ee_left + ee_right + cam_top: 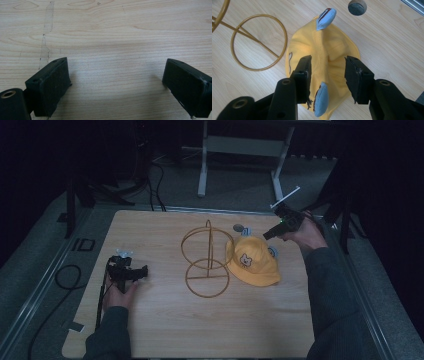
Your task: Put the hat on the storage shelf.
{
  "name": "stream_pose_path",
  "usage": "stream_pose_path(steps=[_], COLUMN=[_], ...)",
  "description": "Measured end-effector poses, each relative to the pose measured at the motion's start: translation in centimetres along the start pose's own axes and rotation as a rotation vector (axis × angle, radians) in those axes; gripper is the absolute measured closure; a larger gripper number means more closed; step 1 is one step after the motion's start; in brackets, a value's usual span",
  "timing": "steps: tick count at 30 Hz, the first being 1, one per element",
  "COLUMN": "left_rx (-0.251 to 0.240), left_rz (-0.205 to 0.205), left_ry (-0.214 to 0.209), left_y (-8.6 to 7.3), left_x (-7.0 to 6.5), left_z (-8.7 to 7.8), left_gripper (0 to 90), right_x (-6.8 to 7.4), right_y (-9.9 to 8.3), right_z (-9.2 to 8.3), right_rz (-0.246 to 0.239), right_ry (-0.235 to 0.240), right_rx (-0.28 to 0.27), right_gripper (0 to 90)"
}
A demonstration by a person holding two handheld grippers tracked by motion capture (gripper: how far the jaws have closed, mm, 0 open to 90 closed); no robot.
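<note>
Right gripper view: the right gripper (328,75) is being held open above the yellow hat (322,62), nothing gripped. The hat is lying near the worktop's far right corner, beside the wire stand (206,260). The crown fabric should be pinched centrally. The left gripper (117,85) is being rested open, empty.

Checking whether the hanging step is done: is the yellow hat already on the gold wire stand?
No, the yellow hat lies flat on the wooden table beside the gold wire stand, whose rings are bare.

Hat's (322,50) near brim perhaps behind right gripper's (327,72) jaws
</note>
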State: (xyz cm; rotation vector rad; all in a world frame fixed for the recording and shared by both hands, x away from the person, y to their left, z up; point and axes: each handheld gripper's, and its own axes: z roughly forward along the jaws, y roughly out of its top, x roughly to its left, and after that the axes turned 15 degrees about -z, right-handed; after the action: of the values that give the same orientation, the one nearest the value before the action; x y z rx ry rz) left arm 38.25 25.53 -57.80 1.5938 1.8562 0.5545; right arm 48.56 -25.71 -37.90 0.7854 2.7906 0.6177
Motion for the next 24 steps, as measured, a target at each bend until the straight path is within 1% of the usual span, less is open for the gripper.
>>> stream_pose_path(steps=[3,5,9,10,12,18,24], left_rx=[0.0,0.0,0.0,0.0,0.0,0.0,0.0], left_rz=[0.0,0.0,0.0,0.0,0.0,0.0,0.0], left_ry=[0.0,0.0,0.0,0.0,0.0,0.0,0.0], left_y=[0.0,0.0,0.0,0.0,0.0,0.0,0.0], left_x=[0.0,0.0,0.0,0.0,0.0,0.0,0.0], left_z=[0.0,0.0,0.0,0.0,0.0,0.0,0.0], left_gripper=[7.3,7.3,7.3,7.3,7.3,7.3,7.3], right_x=[0.0,-0.1,0.0,0.1,0.2,0.4,0.7], right_y=[0.0,0.1,0.1,0.2,0.2,0.4,0.7], right_z=[0.0,0.1,0.3,0.6,0.8,1.1,1.4], right_rz=[-0.002,0.007,0.004,-0.002,-0.012,-0.034,-0.05], right_ry=[-0.01,-0.026,-0.031,-0.031,-0.035,-0.046,-0.045], right_rx=[0.005,0.017,0.03,0.043,0.047,0.051,0.056], right_gripper=[55.8,56.0,56.5,56.8,57.2,57.2,57.0])
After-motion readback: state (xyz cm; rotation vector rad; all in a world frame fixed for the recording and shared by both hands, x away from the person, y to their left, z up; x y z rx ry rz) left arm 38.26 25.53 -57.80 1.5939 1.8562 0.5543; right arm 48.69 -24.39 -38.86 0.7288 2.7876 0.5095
